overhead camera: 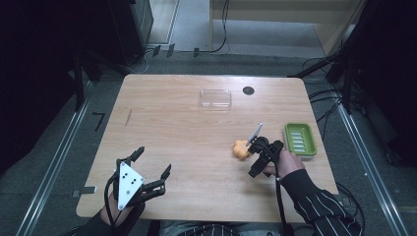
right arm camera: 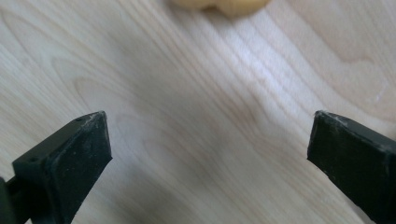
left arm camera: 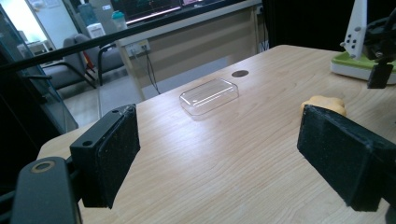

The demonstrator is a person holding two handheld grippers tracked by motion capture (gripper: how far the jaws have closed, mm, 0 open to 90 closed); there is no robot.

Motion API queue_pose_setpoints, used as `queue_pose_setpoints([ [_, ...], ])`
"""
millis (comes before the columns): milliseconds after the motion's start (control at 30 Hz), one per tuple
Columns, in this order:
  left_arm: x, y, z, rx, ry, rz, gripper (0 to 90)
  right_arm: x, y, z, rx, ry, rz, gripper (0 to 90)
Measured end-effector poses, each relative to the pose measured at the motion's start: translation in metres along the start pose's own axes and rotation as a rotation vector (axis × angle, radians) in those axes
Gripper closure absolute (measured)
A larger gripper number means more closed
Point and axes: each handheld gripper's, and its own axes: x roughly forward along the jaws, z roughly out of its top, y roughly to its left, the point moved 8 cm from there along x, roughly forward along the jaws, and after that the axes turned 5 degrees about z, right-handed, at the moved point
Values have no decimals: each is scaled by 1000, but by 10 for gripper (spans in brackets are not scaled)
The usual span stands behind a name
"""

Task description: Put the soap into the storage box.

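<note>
Your right tool (overhead camera: 253, 147) stood wide open and held nothing, its jaws pointing down at bare desk (overhead camera: 172, 128) just beside the orange lump (overhead camera: 241, 149). Your left tool (overhead camera: 151, 167) was also spread wide and empty, near the desk's front left corner, well apart from everything. The lump lay right of the desk's middle, between your right tool and the clear lid (overhead camera: 215, 98) farther back, with the green tray (overhead camera: 300, 139) off to its right. It looked soft and light, likely squashy; take it gently across its widest part. What it actually was stayed unclear: the right gripper view cut it off at the top edge.
</note>
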Motion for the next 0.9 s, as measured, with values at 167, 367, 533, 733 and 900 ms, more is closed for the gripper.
queue_pose_setpoints([
  [167, 0, 0, 0, -2, 1, 0, 135, 0, 0, 11, 4, -11, 6, 0],
  [367, -1, 0, 0, -4, -1, 0, 135, 0, 1, 23, 11, -32, 23, 0],
  [533, -1, 0, 0, -2, 0, 0, 135, 2, 0, 36, 18, -44, 32, 0],
  [733, -1, 1, 0, -3, -1, 1, 135, 6, -3, 46, 38, -36, 49, 0],
  [900, -1, 1, 0, -2, -2, 0, 135, 9, -7, 52, 47, -42, 42, 10],
])
